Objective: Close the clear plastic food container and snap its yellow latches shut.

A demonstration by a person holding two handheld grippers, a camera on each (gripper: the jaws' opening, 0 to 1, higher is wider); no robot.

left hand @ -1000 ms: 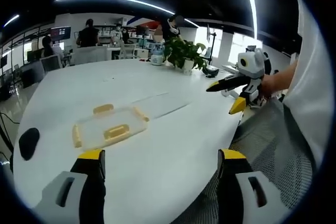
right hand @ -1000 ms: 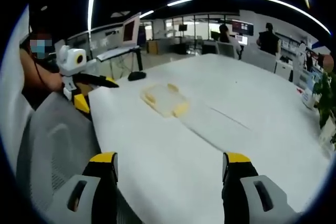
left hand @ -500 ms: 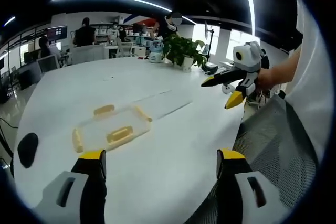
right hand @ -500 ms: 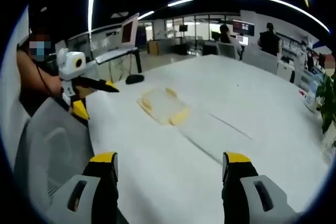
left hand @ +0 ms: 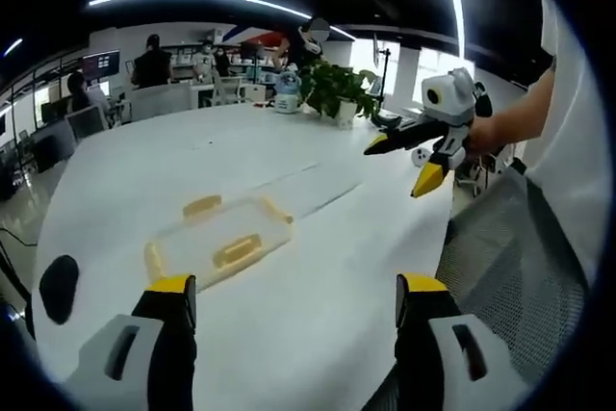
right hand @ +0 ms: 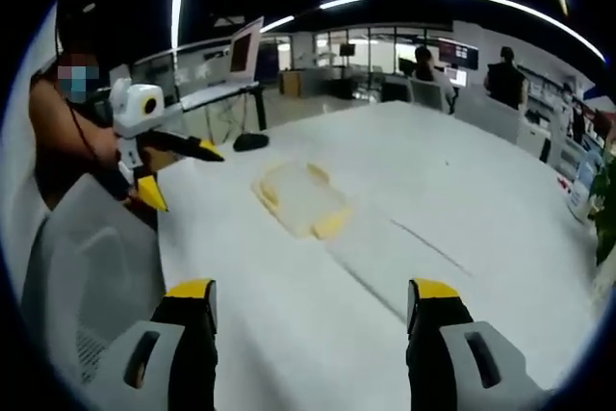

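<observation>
A clear flat plastic food container with yellow latches (left hand: 219, 241) lies on the large white oval desk (left hand: 318, 267), toward the near edge, with nothing touching it. In the right gripper view the same container (right hand: 299, 198) sits mid-desk, ahead and to the left of that view's jaws. Four yellow latches ring its sides; whether they are snapped down cannot be told at this size.

The left gripper (left hand: 289, 300) hangs above the near desk edge, jaws wide apart and holding nothing, with the container just ahead of its left jaw. It also appears in the right gripper view (right hand: 178, 168), held in a hand off the desk's edge, jaws spread. The right gripper (right hand: 310, 305) is likewise spread wide and empty above the desk. In the left gripper view it (left hand: 404, 163) is carried in a hand over the far right edge, well apart from the container.

A grey mesh office chair (left hand: 500, 276) stands beside the desk. A green potted plant (left hand: 337, 93) stands at the far end. A black computer mouse (left hand: 58, 286) lies near the left edge. No legible writing or labels can be made out.
</observation>
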